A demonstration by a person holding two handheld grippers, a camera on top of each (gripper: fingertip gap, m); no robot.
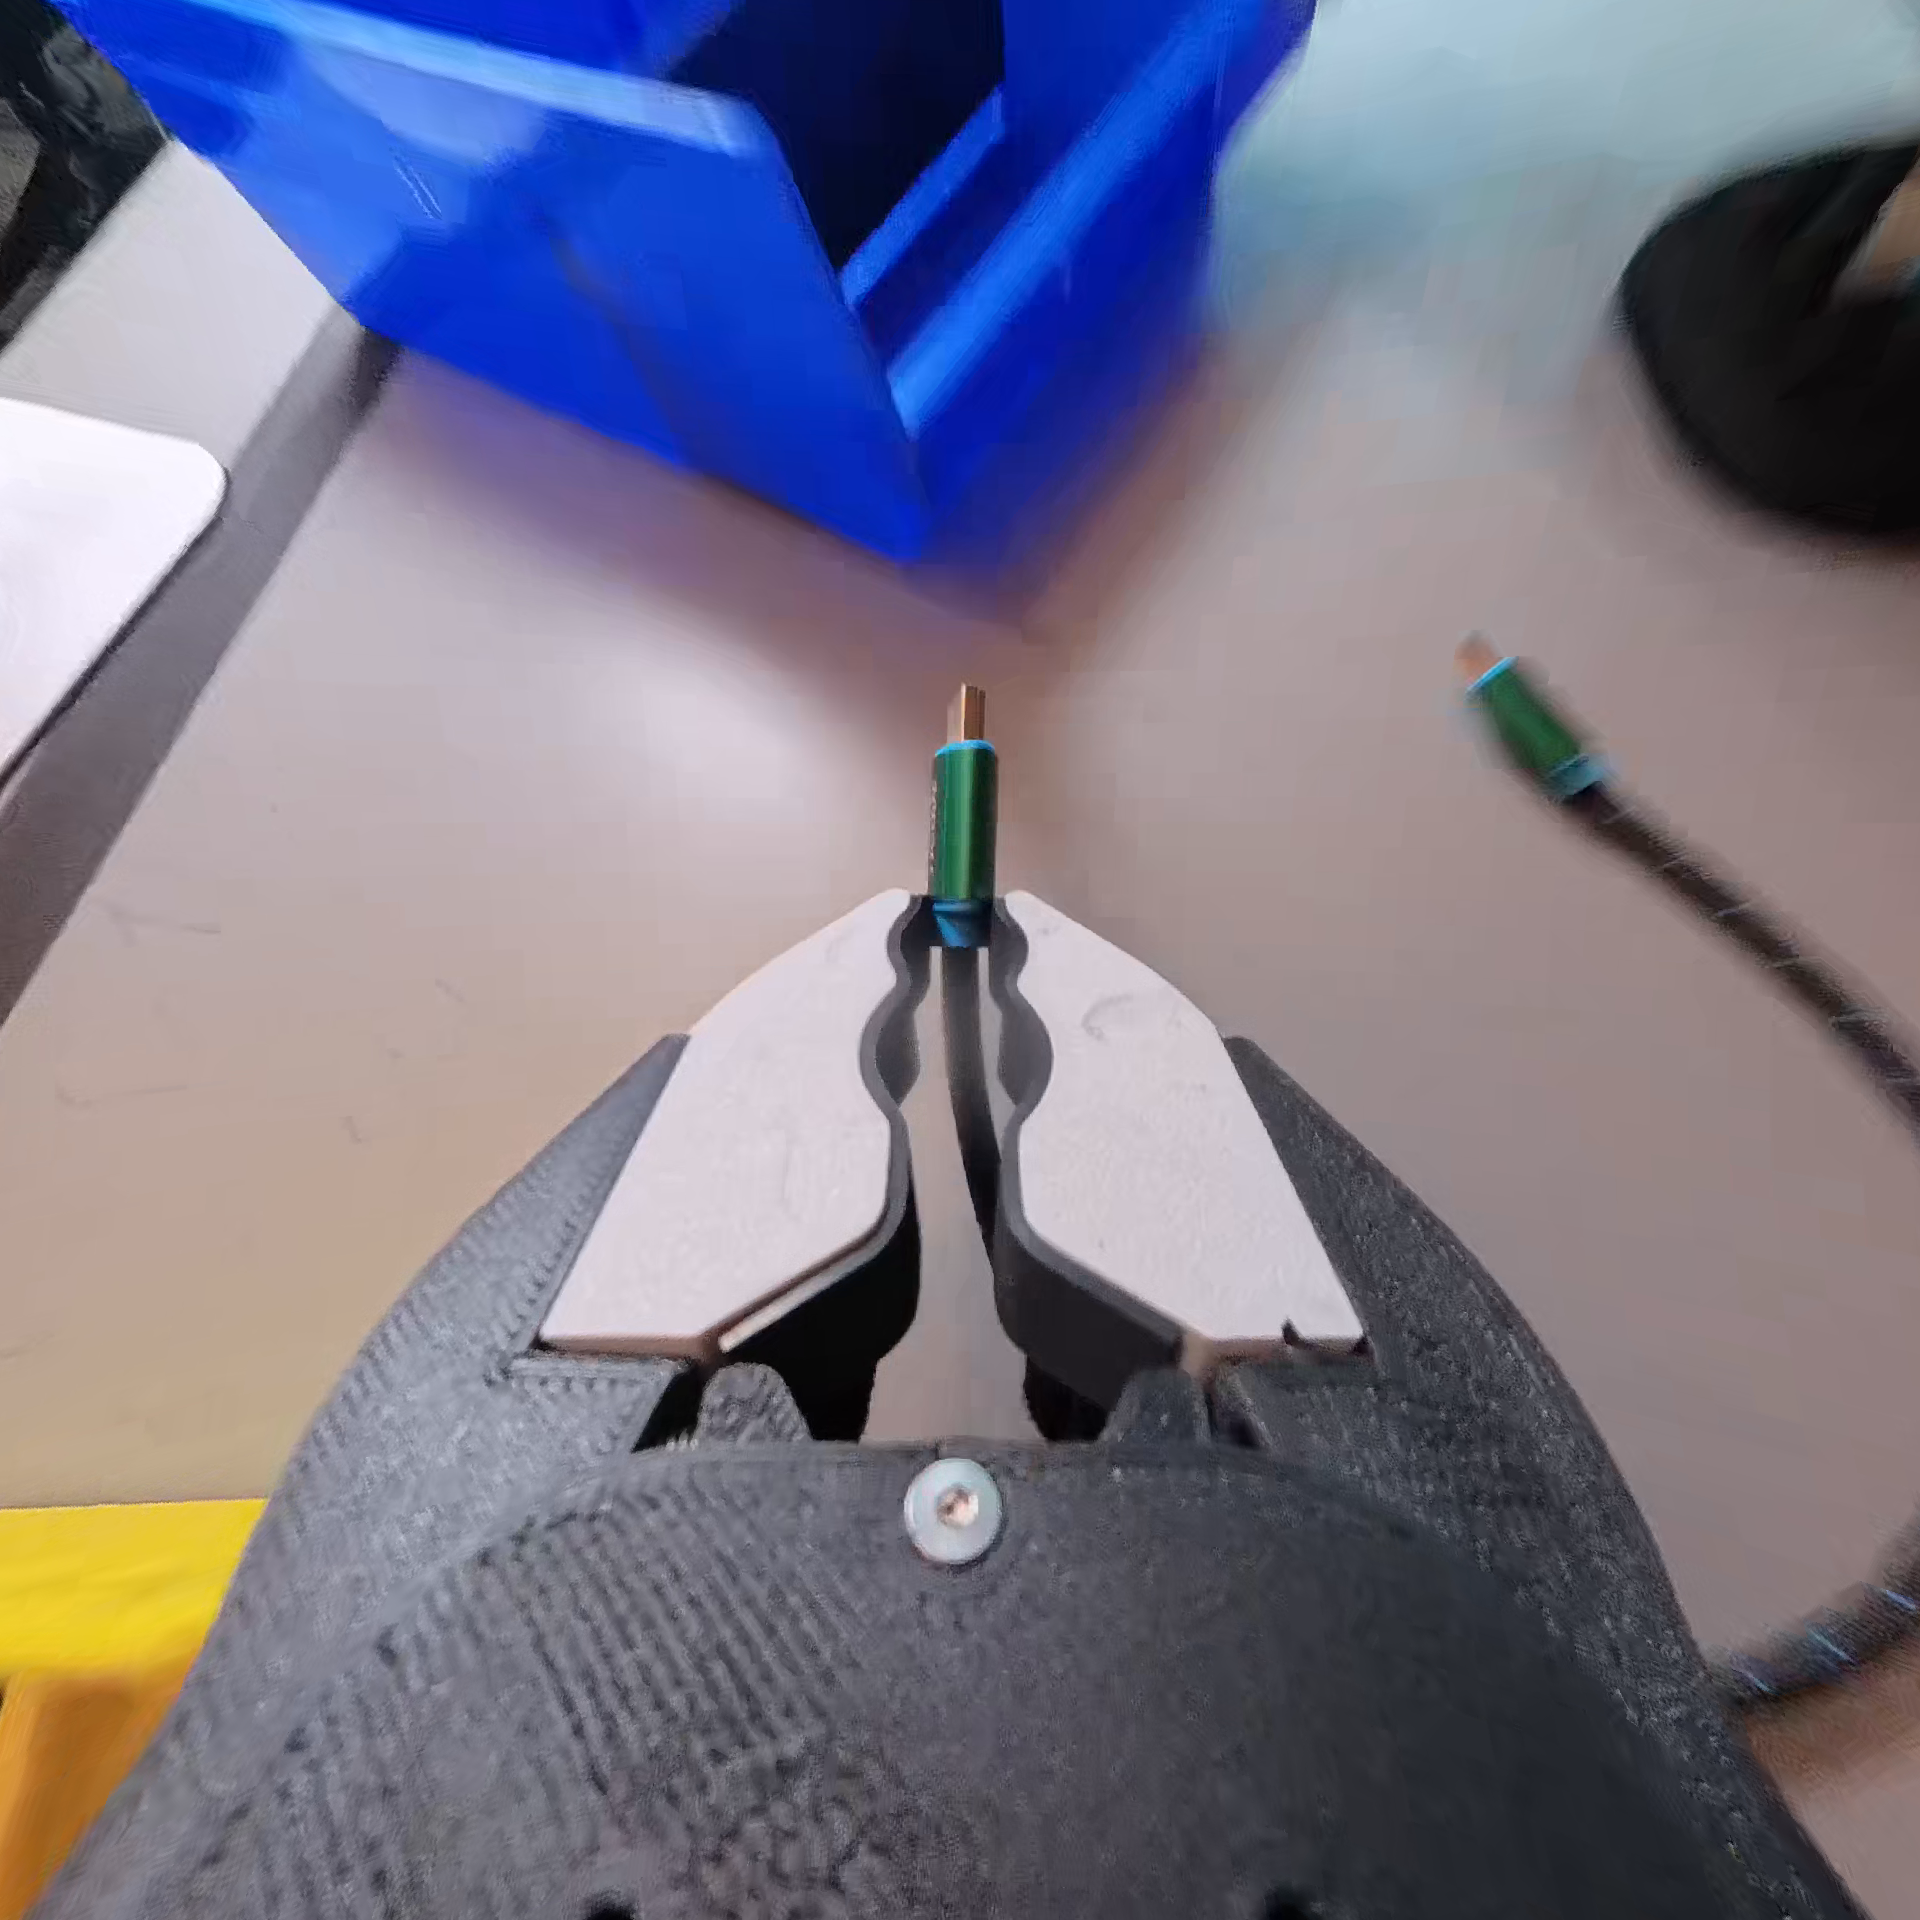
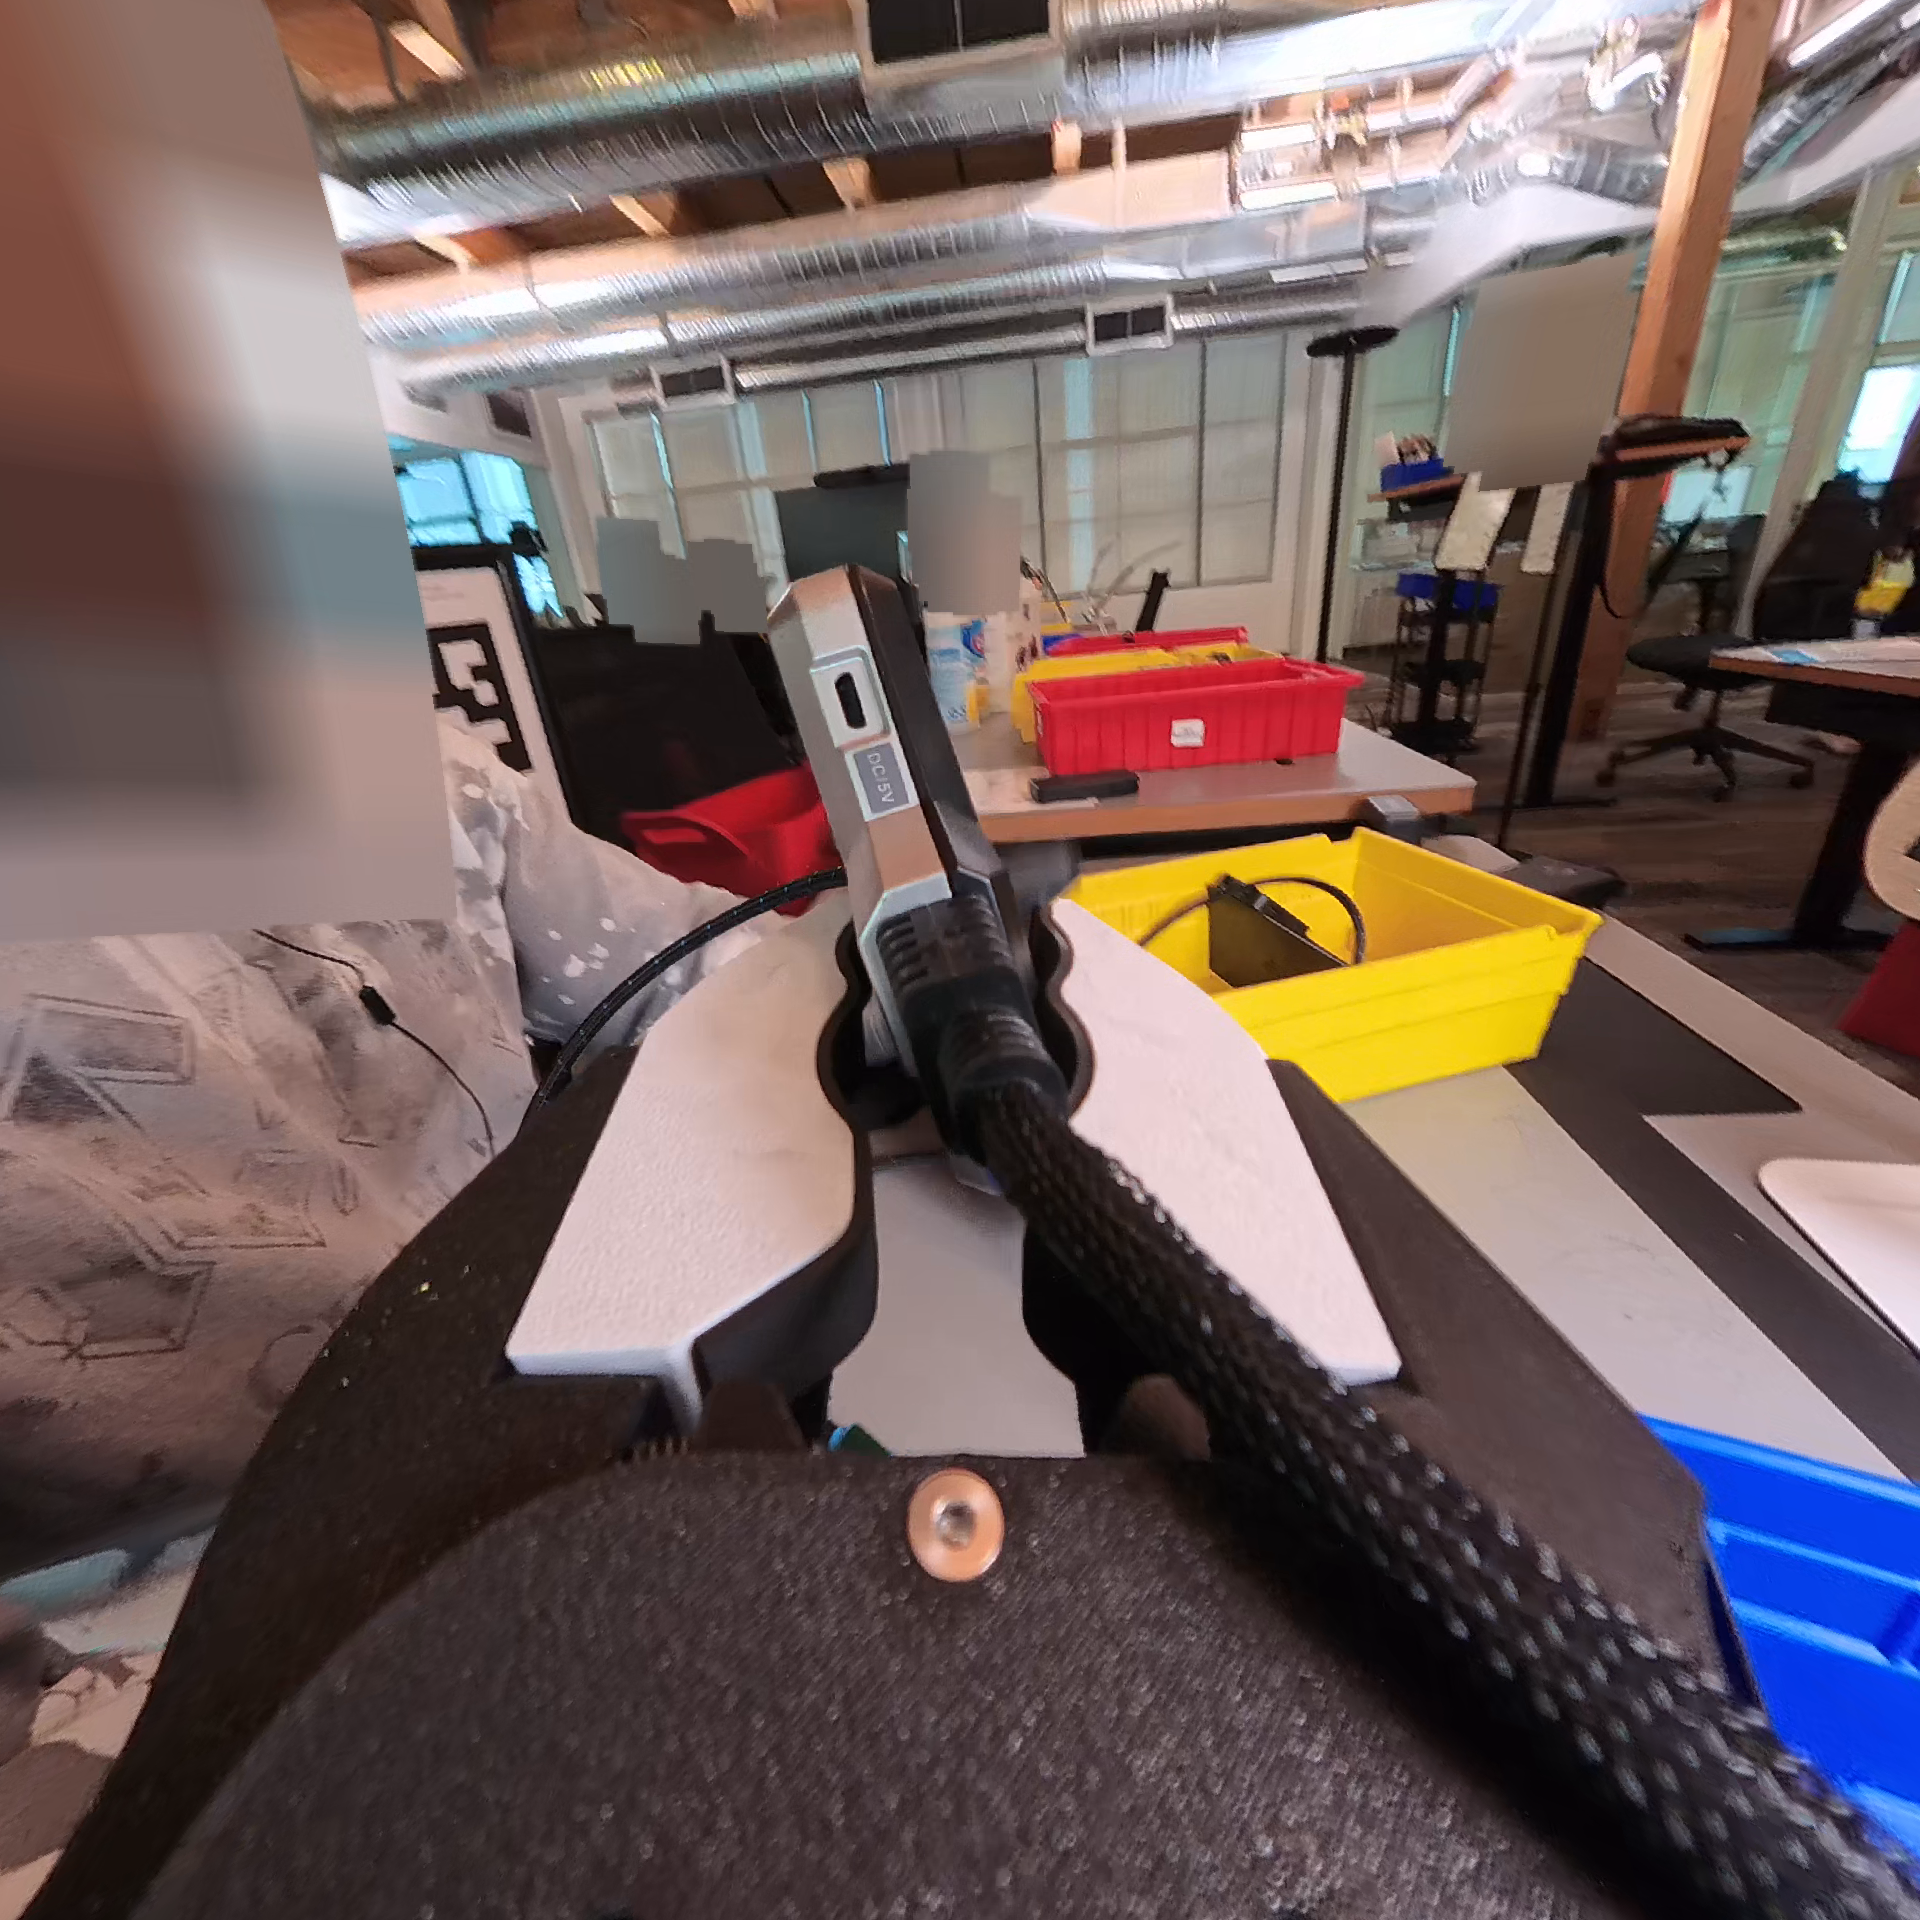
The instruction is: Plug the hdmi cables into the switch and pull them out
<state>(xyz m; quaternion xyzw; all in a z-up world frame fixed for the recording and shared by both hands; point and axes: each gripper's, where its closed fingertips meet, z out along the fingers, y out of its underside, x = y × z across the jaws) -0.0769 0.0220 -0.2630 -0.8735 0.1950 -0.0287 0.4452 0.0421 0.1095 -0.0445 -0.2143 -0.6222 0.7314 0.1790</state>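
Left wrist view: our left gripper (image 1: 958, 914) jaws clamp a green HDMI plug (image 1: 960, 821) over the beige table (image 1: 468, 831); our right gripper (image 2: 951, 992) jaws grip the switch (image 2: 883, 769) beneath silver ceiling ducts (image 2: 831, 249)

A small grey label (image 2: 881, 781) with printed characters sits on the narrow silver edge of the switch (image 2: 868, 748), just below a small port (image 2: 852, 701). A white sticker (image 2: 1187, 732) on the red bin (image 2: 1184, 712) behind is too small to read. Left wrist view: no writing legible.
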